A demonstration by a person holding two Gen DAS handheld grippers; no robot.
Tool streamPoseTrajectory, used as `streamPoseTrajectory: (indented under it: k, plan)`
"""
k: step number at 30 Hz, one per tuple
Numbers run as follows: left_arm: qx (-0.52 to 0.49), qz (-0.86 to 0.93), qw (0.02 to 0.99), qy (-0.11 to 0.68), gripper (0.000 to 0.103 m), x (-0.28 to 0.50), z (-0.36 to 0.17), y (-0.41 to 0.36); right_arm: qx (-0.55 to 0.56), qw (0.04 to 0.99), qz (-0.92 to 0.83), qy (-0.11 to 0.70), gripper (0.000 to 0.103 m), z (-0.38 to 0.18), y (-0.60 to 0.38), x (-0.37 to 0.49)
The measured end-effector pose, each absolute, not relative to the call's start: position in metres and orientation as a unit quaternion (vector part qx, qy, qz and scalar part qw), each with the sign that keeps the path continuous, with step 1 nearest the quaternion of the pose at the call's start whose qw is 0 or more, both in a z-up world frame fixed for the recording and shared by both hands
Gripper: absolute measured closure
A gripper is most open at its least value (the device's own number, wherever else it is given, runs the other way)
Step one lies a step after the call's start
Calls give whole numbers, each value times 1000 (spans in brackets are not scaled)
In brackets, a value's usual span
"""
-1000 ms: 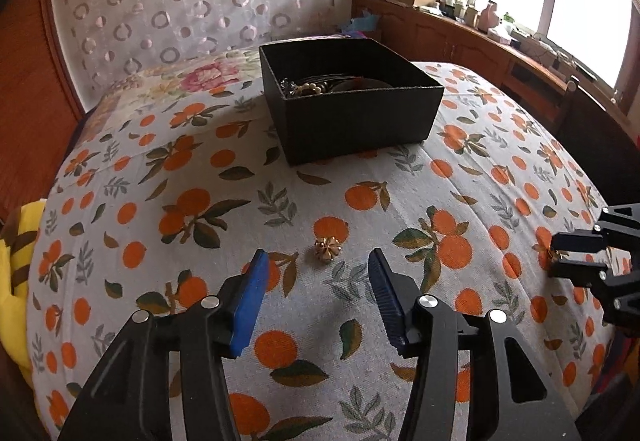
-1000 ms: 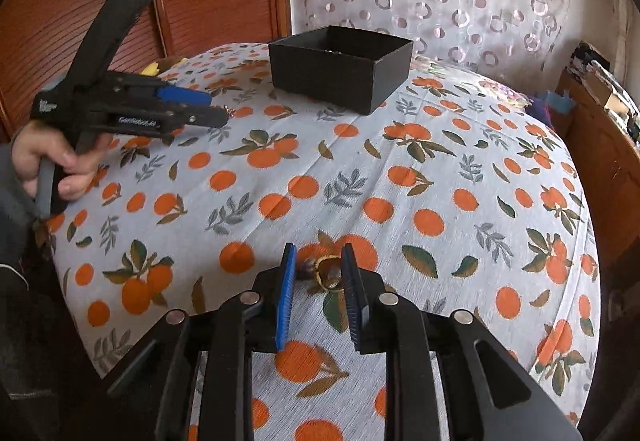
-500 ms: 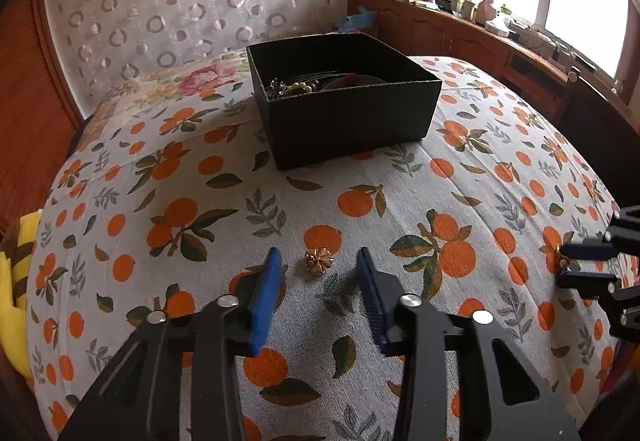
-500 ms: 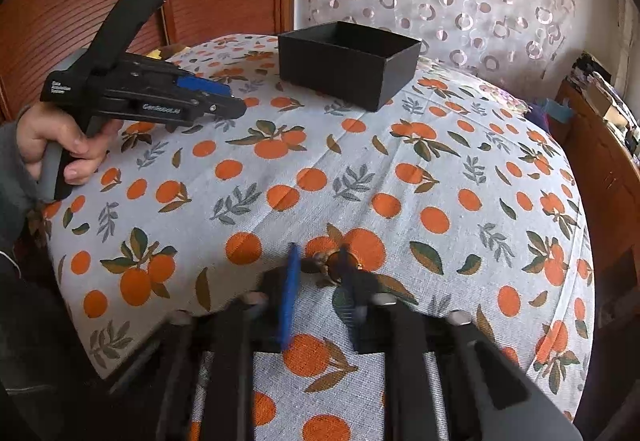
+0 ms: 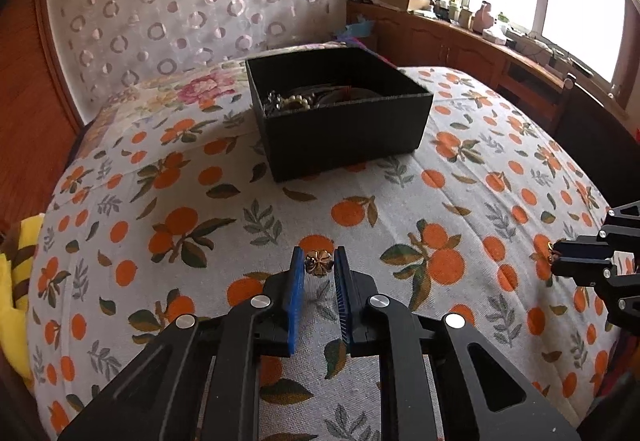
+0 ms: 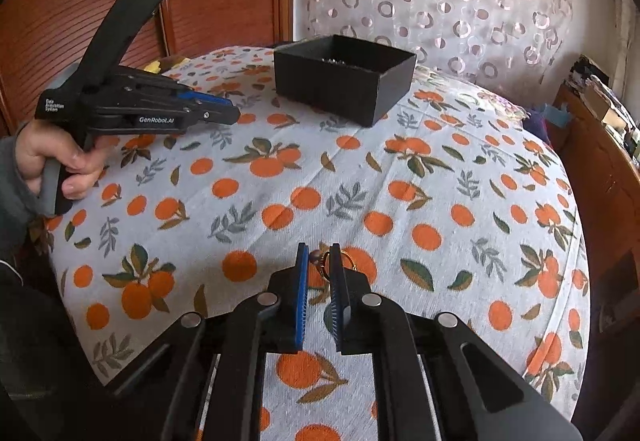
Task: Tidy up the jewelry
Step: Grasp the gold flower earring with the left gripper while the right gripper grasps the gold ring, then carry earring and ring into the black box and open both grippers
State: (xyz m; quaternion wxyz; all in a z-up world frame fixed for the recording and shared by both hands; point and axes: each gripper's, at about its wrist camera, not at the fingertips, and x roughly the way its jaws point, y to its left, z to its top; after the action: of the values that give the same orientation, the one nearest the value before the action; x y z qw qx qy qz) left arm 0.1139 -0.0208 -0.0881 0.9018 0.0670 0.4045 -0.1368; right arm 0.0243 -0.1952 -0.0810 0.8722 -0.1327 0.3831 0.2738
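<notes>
Pinching a small gold flower-shaped stud between its blue pads, the left gripper has narrow jaws closed on it, on the near side of the black open cardboard box. Flower face points up toward the camera; no clear long axis. Right gripper is nipped onto a thin gold ring with a dark bead, well apart from the box, to its right; part of the ring is hidden behind the right pad. Left gripper body reads "GenRobot.AI", plus a small label I can only partly read ("Data ... System"). Box holds a pearl-bead strand and dark tangled pieces, hard to make out. Everything sits on the white tablecloth with orange-fruit print. Yellow fabric is cut off at the frame edge, left of the box.
</notes>
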Motion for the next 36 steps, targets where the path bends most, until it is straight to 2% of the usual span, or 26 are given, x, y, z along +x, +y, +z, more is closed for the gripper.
streamPoseTrajectory:
  k: [11, 17, 24, 31, 34, 36]
  plan:
    - [60, -133, 914, 380, 89, 123, -65, -23, -110, 884, 298, 344, 92, -45, -179, 54]
    - [48, -136, 924, 354, 89, 133, -44, -23, -102, 894, 298, 319, 92, -26, -160, 99]
    - [40, -130, 931, 338, 89, 163, -33, -25, -51, 895, 301, 326, 91, -19, -149, 159]
    - [28, -122, 933, 337, 89, 183, -33, -24, -53, 895, 291, 335, 90, -19, -139, 185]
    - [25, -118, 932, 340, 86, 187, -35, -23, -57, 895, 289, 336, 88, -19, -139, 188]
    - [22, -119, 933, 338, 78, 186, -35, -23, -53, 896, 288, 333, 87, -18, -140, 188]
